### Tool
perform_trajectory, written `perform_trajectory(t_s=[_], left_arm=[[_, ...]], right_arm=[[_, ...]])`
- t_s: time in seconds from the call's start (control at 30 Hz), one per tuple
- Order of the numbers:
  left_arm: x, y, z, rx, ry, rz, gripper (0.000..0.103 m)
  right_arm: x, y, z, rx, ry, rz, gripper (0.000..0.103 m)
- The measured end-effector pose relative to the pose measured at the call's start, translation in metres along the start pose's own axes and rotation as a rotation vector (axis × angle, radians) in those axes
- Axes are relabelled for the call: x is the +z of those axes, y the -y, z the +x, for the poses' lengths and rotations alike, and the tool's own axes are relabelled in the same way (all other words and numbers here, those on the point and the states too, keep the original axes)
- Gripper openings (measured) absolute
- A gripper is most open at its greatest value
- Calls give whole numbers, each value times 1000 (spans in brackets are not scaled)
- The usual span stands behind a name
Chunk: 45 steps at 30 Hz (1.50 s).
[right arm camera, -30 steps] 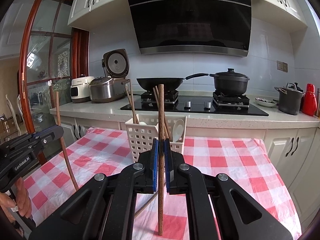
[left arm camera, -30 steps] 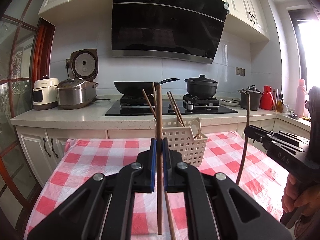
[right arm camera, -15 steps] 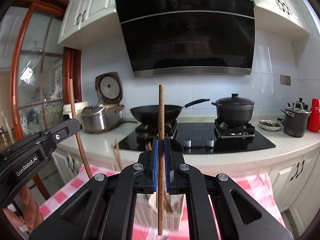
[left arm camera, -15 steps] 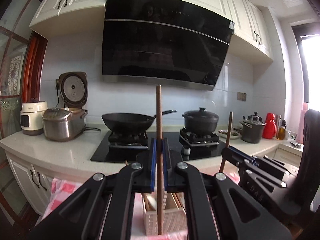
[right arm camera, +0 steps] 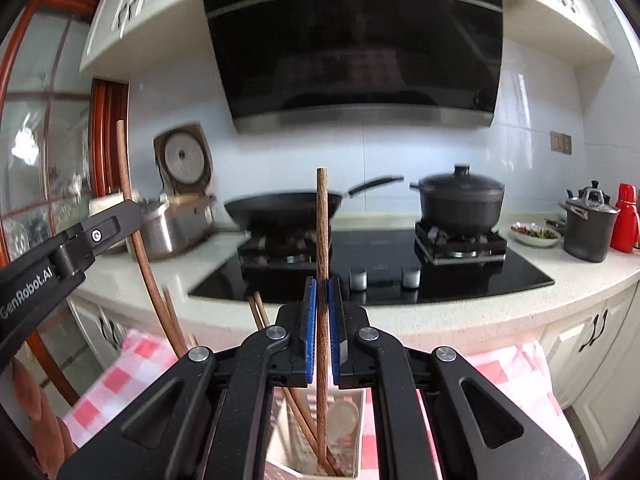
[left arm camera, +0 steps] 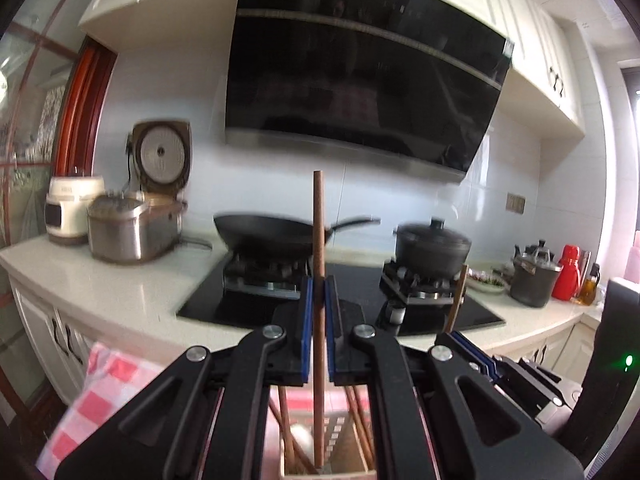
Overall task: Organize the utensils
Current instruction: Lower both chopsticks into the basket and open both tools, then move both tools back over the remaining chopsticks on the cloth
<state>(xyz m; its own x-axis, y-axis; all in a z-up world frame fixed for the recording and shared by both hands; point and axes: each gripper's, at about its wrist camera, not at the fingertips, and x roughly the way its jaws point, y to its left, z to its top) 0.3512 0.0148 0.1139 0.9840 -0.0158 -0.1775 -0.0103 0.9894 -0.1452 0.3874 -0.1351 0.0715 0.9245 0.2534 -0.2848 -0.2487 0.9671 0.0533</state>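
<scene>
My left gripper (left arm camera: 318, 304) is shut on a brown wooden chopstick (left arm camera: 319, 240) held upright. Its lower end hangs inside the white slotted utensil basket (left arm camera: 332, 432) right below. My right gripper (right arm camera: 321, 308) is shut on a second chopstick (right arm camera: 322, 232), also upright, with its lower end down in the same basket (right arm camera: 352, 432). The basket holds several other chopsticks and a white spoon. The left gripper also shows at the left of the right wrist view (right arm camera: 120, 220); the right gripper shows at the right of the left wrist view (left arm camera: 460, 336).
The basket stands on a red-and-white checked tablecloth (right arm camera: 120, 376). Behind it are the white counter (left arm camera: 120, 292), a black hob with a wok (right arm camera: 284, 208) and a lidded pot (right arm camera: 460, 196), rice cookers at the left and a red flask (right arm camera: 626, 216) at the right.
Both grippers have moved forward and over the basket with their chopsticks. The basket, ahead on the table a second ago, now sits directly beneath the chopstick ends.
</scene>
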Motion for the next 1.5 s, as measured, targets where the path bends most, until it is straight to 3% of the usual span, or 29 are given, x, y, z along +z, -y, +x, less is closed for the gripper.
perform_trajectory(t_s=[0.2, 0.3, 0.33, 0.37, 0.4, 0.53, 0.6, 0.83, 1.1, 1.33, 1.5], left_arm=[[-42, -11, 27, -3, -116, -2, 6], [-56, -16, 29, 5, -134, -1, 8], [-59, -19, 29, 7, -135, -3, 10], [-62, -22, 26, 13, -132, -5, 19], [-65, -26, 22, 19, -124, -10, 32], [-78, -42, 2, 52, -95, -13, 58], [-87, -49, -10, 83, -98, -4, 79], [-139, -59, -63, 138, -142, 117, 89], [-187, -81, -113, 154, -229, 91, 91], [-205, -96, -136, 164, -282, 37, 91], [-211, -93, -137, 171, -301, 54, 91]], right_arm=[[-23, 6, 19, 25, -98, -18, 7], [-28, 9, 20, 28, -110, -24, 16], [-29, 12, 19, 31, -109, -16, 29], [-30, 15, 17, 36, -103, -2, 41], [-31, 19, 12, 48, -96, 17, 43], [-45, 28, -3, 62, -105, 67, 43], [-56, 29, -10, 69, -131, 76, 43], [-123, 15, -40, 87, -262, 84, 43], [-188, -7, -58, 79, -402, 60, 42], [-208, -11, -53, 51, -493, 65, 42], [-210, -19, -36, 42, -558, 61, 42]])
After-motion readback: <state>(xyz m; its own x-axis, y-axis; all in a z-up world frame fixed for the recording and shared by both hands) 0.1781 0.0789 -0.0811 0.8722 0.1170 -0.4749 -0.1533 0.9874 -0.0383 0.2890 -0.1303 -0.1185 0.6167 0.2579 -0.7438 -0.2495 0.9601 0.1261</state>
